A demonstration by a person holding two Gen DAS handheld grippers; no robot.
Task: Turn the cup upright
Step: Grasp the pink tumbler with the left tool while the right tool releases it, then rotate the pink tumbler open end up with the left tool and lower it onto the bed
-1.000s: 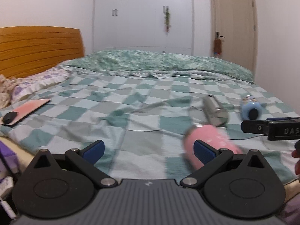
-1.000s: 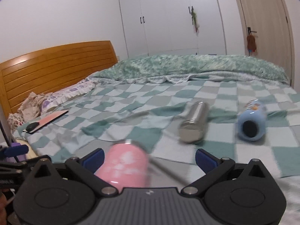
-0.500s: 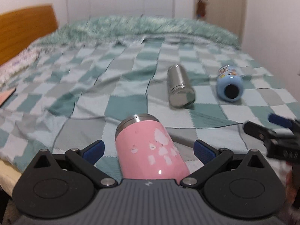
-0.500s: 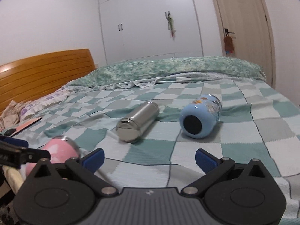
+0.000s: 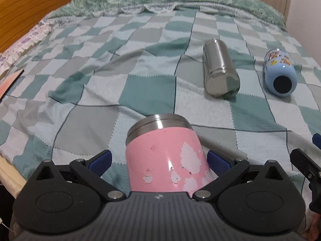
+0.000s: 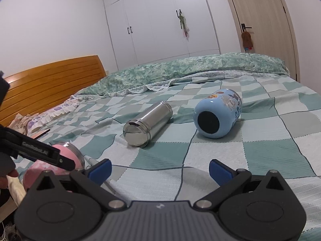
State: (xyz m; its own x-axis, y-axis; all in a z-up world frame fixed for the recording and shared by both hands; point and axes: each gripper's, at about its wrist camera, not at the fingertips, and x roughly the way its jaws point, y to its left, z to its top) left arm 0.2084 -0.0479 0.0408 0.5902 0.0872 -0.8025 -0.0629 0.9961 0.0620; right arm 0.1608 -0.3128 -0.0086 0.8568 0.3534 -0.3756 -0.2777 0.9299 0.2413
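Note:
A pink cup [image 5: 166,160] with chipped paint and a steel rim lies on its side at the near edge of the checked bedspread. My left gripper [image 5: 159,159] is open with its blue pads on either side of the cup, a small gap showing at each side. The pink cup also shows at the lower left of the right wrist view [image 6: 66,154], partly hidden by the left gripper's finger. My right gripper [image 6: 159,168] is open and empty over the bedspread, to the right of the pink cup.
A steel cup [image 5: 219,68] and a light blue cartoon cup [image 5: 279,73] lie on their sides farther out on the bed [image 5: 100,92]. A wooden headboard [image 6: 50,84] and pillows stand at the left. Wardrobe and door stand behind the bed.
My left gripper has swung right and come forward so the pink cup now sits between its fingers. My right gripper has shifted right, away from the pink cup.

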